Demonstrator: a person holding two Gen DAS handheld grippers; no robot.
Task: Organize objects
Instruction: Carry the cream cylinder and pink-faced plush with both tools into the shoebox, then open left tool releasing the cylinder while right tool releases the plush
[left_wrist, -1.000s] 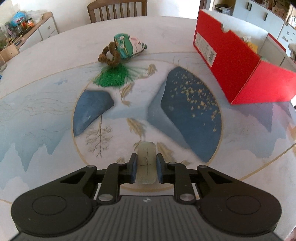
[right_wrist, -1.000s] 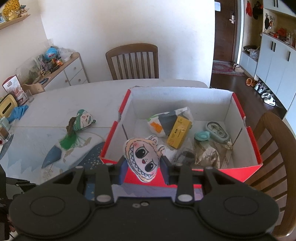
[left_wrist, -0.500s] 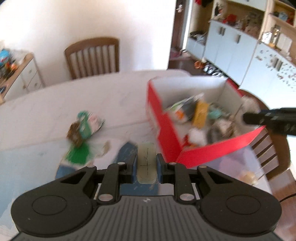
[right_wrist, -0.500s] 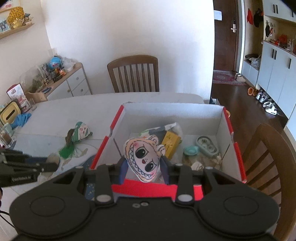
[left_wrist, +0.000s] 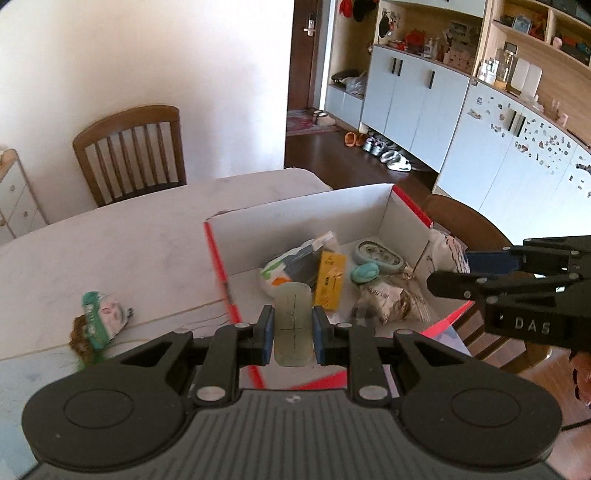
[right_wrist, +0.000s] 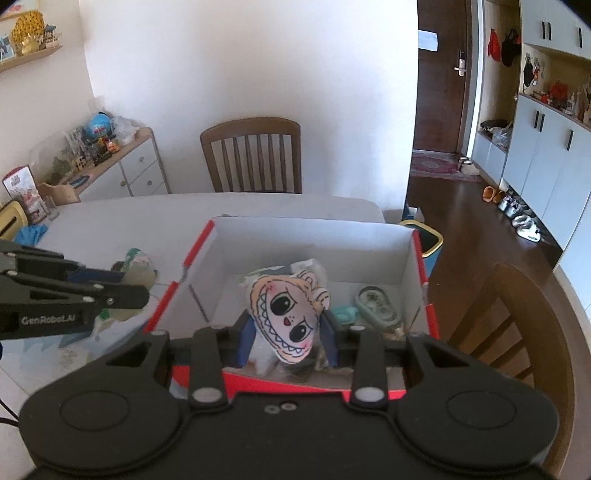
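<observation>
My left gripper (left_wrist: 292, 326) is shut on a pale green flat oval piece (left_wrist: 291, 317), held above the near left corner of the red box (left_wrist: 218, 254). My right gripper (right_wrist: 286, 334) is shut on a cartoon face charm (right_wrist: 286, 314), held over the near edge of the red box (right_wrist: 417, 240); it also shows at the right of the left wrist view (left_wrist: 454, 266). Inside the box lie a yellow pack (left_wrist: 330, 278), a teal piece (left_wrist: 364, 273) and several wrapped items. A green tasselled charm (left_wrist: 98, 319) lies on the table left of the box.
Wooden chairs stand behind the table (left_wrist: 129, 151) and at its right side (right_wrist: 517, 314). The white table (left_wrist: 110, 243) carries a painted mat at its near left. A sideboard with clutter (right_wrist: 99, 162) is at the back left. Cabinets line the right wall.
My left gripper rose from the mat and swung right toward the box with the green piece. My right gripper moved forward over the box's near edge, and the face charm tilted.
</observation>
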